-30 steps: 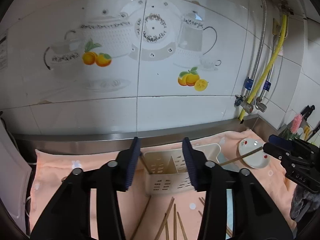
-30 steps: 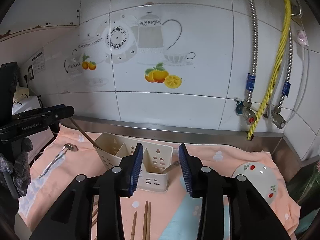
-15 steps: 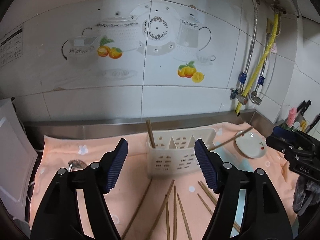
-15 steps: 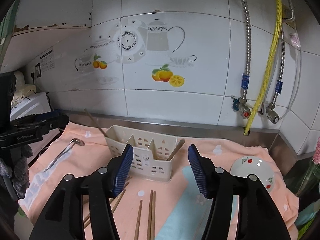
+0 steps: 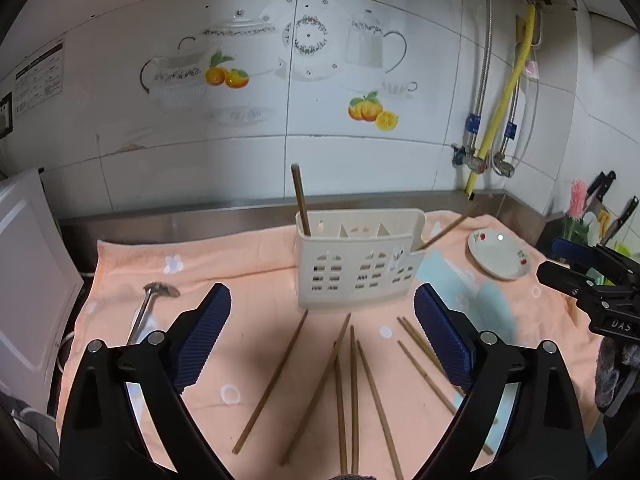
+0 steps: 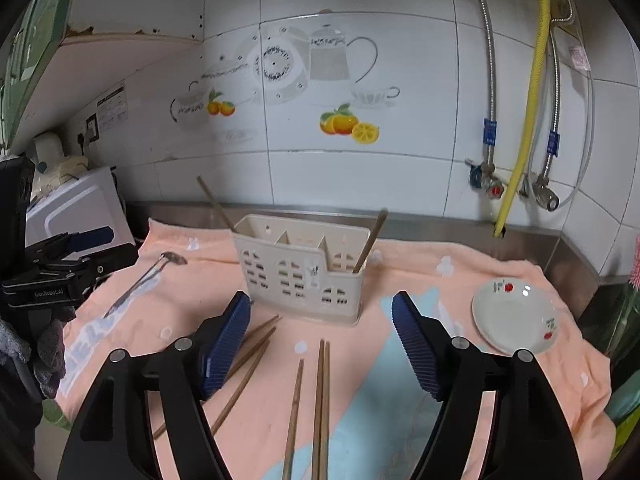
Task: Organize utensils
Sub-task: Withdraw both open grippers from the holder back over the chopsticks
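A cream plastic utensil holder [image 5: 358, 258] [image 6: 302, 268] stands on the peach towel. One chopstick [image 5: 300, 200] stands in its left compartment and another [image 6: 370, 240] leans out of its right end. Several wooden chopsticks [image 5: 348, 384] [image 6: 320, 396] lie loose on the towel in front of the holder. A metal spoon [image 5: 150, 306] [image 6: 140, 284] lies to the left. My left gripper [image 5: 322, 340] is open and empty above the loose chopsticks. My right gripper [image 6: 322, 340] is open and empty, in front of the holder.
A small white dish with red fruit print [image 5: 500, 254] [image 6: 514, 316] sits on the towel at the right. A white appliance [image 5: 28, 272] stands at the left edge. Pipes and valves [image 6: 496, 184] run down the tiled wall. Knives [image 5: 608, 200] stand far right.
Both grippers have pulled back from the holder and opened wide. Each left a chopstick in the holder: one in the left compartment, one at the right end.
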Tool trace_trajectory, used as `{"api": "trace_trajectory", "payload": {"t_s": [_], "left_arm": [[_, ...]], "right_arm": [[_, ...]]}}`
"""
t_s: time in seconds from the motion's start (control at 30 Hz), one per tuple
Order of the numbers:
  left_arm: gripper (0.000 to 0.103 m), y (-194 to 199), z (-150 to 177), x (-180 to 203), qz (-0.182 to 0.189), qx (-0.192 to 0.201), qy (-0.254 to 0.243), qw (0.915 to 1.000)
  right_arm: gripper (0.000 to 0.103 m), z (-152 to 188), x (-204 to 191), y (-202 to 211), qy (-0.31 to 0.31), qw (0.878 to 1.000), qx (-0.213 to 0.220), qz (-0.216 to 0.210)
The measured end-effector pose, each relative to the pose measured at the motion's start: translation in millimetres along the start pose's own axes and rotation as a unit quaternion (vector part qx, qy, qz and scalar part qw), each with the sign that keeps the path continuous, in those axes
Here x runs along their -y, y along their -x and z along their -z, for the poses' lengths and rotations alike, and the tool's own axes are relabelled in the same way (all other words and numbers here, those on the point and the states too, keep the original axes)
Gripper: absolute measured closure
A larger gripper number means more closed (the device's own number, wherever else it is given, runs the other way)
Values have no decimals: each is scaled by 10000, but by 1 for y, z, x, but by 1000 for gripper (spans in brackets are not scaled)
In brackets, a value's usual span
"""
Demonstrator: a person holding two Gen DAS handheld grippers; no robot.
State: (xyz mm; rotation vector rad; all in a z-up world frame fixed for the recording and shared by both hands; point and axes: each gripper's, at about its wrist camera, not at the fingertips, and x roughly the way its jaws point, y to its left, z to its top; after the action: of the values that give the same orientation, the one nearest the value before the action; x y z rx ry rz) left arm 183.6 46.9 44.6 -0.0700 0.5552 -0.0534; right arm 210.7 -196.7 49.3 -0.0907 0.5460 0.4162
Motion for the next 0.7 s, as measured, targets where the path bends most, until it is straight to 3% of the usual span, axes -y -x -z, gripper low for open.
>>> {"api": "trace_trajectory", "payload": {"t_s": [0.7], "left_arm": [[8, 3, 85, -19, -269, -569, 160, 9979]], "right_arm": [[22, 85, -19, 7, -9, 9991, -421, -46]]}}
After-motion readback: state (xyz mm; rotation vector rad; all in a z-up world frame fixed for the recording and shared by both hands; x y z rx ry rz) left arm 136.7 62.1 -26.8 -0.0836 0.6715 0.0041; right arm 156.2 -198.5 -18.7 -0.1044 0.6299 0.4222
